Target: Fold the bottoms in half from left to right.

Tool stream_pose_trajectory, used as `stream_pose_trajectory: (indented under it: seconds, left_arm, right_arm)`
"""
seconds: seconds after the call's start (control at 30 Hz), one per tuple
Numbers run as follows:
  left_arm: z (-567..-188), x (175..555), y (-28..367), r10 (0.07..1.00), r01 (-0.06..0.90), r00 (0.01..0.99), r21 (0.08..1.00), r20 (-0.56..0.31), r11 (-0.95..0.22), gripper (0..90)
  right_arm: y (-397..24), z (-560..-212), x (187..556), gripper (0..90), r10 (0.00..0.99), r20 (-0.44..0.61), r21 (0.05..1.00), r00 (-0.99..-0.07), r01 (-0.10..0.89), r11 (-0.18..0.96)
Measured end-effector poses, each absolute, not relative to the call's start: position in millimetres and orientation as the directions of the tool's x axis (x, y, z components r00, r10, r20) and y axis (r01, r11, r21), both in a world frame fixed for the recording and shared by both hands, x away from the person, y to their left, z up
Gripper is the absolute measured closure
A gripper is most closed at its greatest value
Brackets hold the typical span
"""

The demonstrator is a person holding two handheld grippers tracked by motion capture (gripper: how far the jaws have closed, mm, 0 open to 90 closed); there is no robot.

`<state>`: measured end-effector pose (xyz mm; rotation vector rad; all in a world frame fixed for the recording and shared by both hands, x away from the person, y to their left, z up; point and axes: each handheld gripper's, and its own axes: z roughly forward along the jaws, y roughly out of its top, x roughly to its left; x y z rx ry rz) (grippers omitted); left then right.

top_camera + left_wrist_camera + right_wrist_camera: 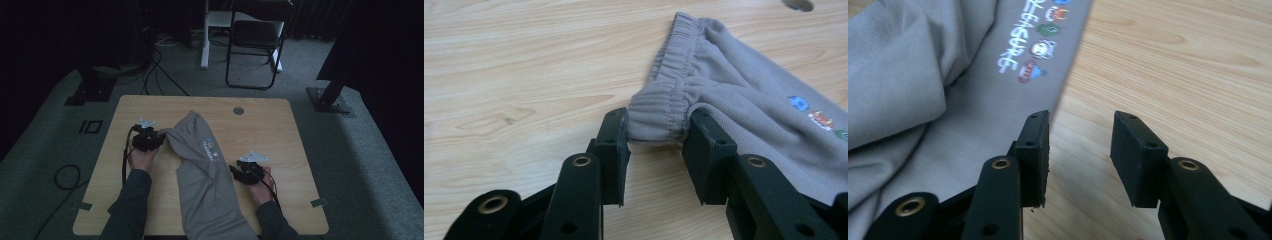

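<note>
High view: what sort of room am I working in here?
Probably a dim recording lab or studio rather than a home: a lone wooden table on grey carpet, loose cables trailing across the floor, metal stand bases bolted beside it, and a folding chair behind.

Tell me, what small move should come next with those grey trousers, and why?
Probably close the right gripper on the trousers' near edge: its jaws stand open over bare table beside the cloth, while the left gripper already pinches the ribbed waistband.
</note>
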<state>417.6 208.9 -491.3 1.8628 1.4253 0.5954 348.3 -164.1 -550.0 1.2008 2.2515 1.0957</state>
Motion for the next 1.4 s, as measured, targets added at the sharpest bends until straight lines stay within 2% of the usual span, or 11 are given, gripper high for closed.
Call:
stream_pose_trajectory:
  seconds: [0.23,0.5,0.6,0.7,0.73,0.77,0.9,1.0,1.1,1.27,1.4]
  left_arm:
    - [-490.7,416.9,223.9,0.961,0.641,0.266,0.758,-0.072,-0.12,63.0]
    - [-476.3,425.2,242.0,0.976,0.645,0.206,0.76,-0.072,-0.08,63.1]
    - [-466.0,440.3,228.8,0.976,0.636,0.204,0.768,-0.071,-0.077,63.2]
    - [-457.5,458.5,199.3,0.962,0.621,0.232,0.783,-0.142,-0.034,63.2]
    - [-457.5,458.5,199.3,0.962,0.621,0.232,0.783,-0.142,-0.034,63.0]
    - [-459.3,469.1,168.1,0.931,0.622,0.32,0.781,-0.179,-0.064,62.4]
    - [-468.7,472.7,135.3,0.897,0.616,0.402,0.779,-0.185,-0.115,59.9]
    - [-475.5,472.0,133.0,0.894,0.632,0.408,0.764,-0.183,-0.132,59.1]
    - [-480.2,473.7,139.1,0.895,0.651,0.391,0.752,-0.215,-0.104,59.1]
    - [-480.2,476.7,139.8,0.902,0.652,0.374,0.753,-0.216,-0.089,59.1]
    - [-478.8,477.0,136.0,0.907,0.649,0.378,0.752,-0.187,-0.115,59.2]
  right_arm:
    - [-141.1,-555.8,350.2,60.7,0.788,-0.012,0.753,-0.616,0.513,0.412]
    - [-143.2,-555.6,351.4,60.7,0.787,0.009,0.749,-0.617,0.526,0.404]
    - [-143.0,-555.9,351.1,60.7,0.788,0.009,0.75,-0.616,0.526,0.402]
    - [-142.7,-556.5,351.4,60.6,0.788,0.011,0.754,-0.615,0.523,0.397]
    - [-142.6,-556.6,351.7,60.5,0.789,0.011,0.755,-0.615,0.523,0.397]
    - [-141.9,-556.5,352.2,59.7,0.79,0.013,0.754,-0.613,0.525,0.395]
    - [-141.0,-555.3,353.0,57.4,0.792,0.011,0.745,-0.61,0.533,0.4]
    - [-141.4,-555.3,352.0,57.0,0.794,0.013,0.745,-0.607,0.535,0.397]
    - [-141.5,-555.4,352.1,56.6,0.794,0.014,0.746,-0.608,0.535,0.397]
    - [-139.4,-553.7,354.3,55.3,0.807,0.006,0.744,-0.591,0.542,0.391]
    - [-129.7,-539.8,357.5,54.2,0.783,0.063,0.78,-0.619,0.52,0.349]
